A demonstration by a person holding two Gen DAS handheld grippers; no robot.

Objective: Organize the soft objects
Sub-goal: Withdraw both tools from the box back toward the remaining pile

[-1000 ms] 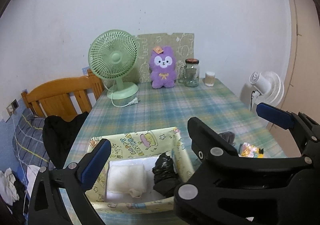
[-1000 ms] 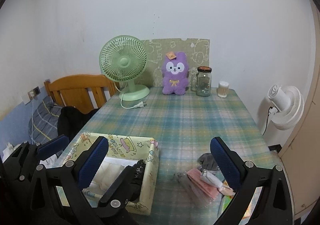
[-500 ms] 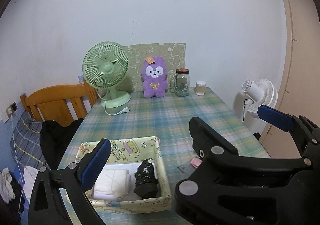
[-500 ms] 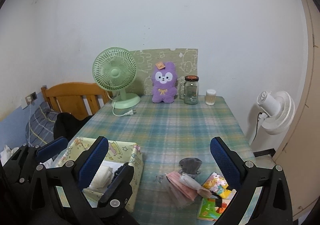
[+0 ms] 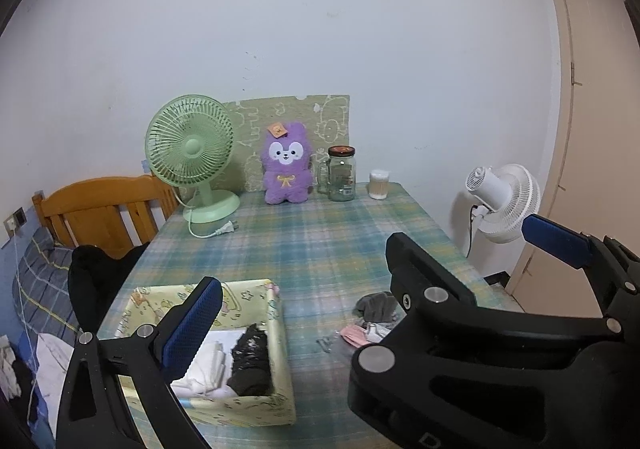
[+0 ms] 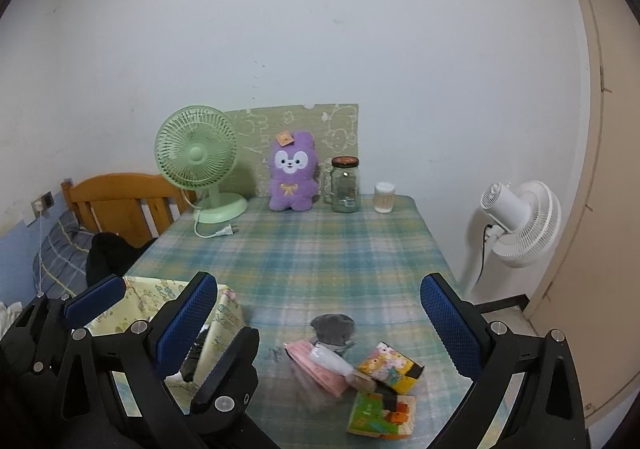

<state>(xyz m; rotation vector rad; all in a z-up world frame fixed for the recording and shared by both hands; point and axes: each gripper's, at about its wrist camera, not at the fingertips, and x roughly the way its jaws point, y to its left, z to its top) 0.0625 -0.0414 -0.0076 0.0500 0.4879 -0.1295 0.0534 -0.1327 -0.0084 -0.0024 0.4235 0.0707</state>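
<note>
Trouble ahead: easy to grab hard picture blocks [image 6: 390,367] touching soft pile [image 6: 316,365], bottom middle. Box [image 5: 282,349] at bottom left. Left gripper [image 5: 370,257] and right gripper [image 6: 318,283] both wide apart, holding nothing.

You are working in a lived-in home, most likely a bedroom. A wooden headboard [image 6: 120,205] is standing against the left wall with a plaid pillow [image 6: 60,257] lying beside it and dark clothing [image 6: 112,257] draped nearby. A table [image 6: 304,249] wearing a plaid cloth is sitting against the plain white wall, carrying a green desk fan [image 6: 198,165], a purple plush toy [image 6: 292,173], a glass jar [image 6: 346,185] and a tub of cotton swabs [image 6: 384,198]. A white pedestal fan [image 6: 516,223] is standing beside a beige door [image 6: 596,169].
</note>
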